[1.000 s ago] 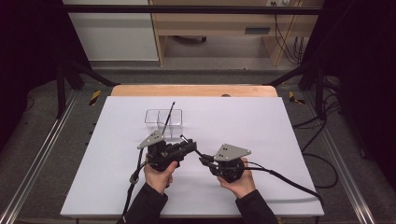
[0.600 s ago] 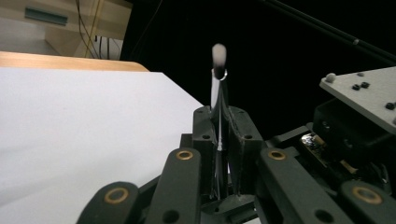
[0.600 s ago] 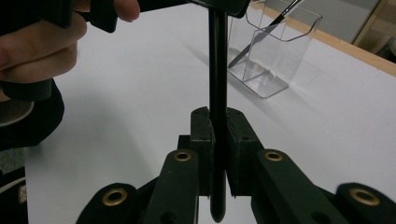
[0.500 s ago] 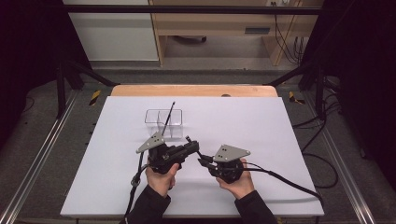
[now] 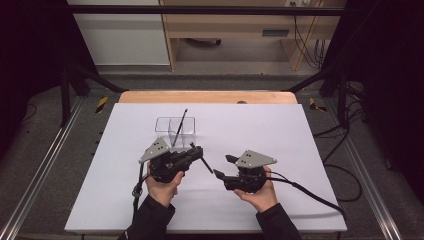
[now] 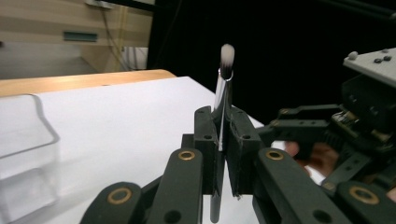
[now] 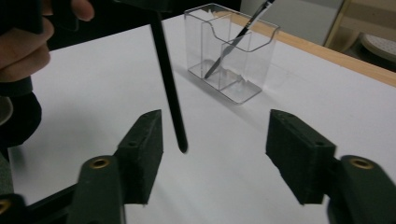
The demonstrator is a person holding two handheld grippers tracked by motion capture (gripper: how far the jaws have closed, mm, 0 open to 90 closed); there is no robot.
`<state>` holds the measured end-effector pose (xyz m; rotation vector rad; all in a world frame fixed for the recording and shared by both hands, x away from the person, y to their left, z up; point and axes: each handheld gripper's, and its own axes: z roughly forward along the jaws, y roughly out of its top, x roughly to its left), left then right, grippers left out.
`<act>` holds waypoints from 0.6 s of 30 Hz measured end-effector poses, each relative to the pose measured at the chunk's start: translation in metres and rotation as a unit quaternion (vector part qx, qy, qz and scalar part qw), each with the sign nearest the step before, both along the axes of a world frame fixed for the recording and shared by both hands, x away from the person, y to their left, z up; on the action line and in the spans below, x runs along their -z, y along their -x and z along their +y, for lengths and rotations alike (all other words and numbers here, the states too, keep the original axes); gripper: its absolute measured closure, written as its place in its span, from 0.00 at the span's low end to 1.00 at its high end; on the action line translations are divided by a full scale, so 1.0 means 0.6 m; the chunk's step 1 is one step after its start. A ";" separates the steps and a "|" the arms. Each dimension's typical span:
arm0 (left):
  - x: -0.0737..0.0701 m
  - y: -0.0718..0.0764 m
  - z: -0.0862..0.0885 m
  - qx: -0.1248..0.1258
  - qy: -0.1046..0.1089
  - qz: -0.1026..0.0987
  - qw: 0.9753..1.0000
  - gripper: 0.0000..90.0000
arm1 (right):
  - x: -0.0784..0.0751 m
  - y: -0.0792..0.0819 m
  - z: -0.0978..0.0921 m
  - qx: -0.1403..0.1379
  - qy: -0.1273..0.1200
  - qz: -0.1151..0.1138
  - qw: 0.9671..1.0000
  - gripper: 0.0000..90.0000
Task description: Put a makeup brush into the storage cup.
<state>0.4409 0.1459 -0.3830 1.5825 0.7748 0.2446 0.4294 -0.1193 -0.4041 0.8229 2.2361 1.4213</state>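
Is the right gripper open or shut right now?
Open. In the right gripper view the right gripper has its jaws spread wide apart, the brush handle hanging untouched between them.

Left claw (image 6: 223, 154) clamped, right claw (image 7: 215, 144) agape

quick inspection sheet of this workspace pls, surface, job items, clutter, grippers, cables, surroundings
surface: white sheet over a wooden table top, flat and clean.
job's things: a brush with a white tip and dark handle, clamped in the left gripper; a clear two-compartment holder on the sheet, with a second brush leaning in it.
clutter: nothing seen.
grippers: left gripper shut on the brush; right gripper open, jaws either side of the handle's lower end, not touching it.
cables: one trailing from each gripper; the right cable runs off the sheet's near right.
surroundings: dark metal frame, grey floor, pale furniture behind.
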 end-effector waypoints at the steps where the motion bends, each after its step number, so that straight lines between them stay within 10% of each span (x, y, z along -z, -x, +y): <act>1: -0.002 0.000 0.004 -0.004 -0.001 -0.001 1.000 0.93 | 0.000 -0.002 -0.004 0.006 -0.003 0.003 1.000 0.35; 18: -0.039 -0.019 0.066 -0.059 -0.041 -0.009 0.997 0.93 | 0.003 -0.014 -0.079 0.109 -0.011 0.031 0.993 0.11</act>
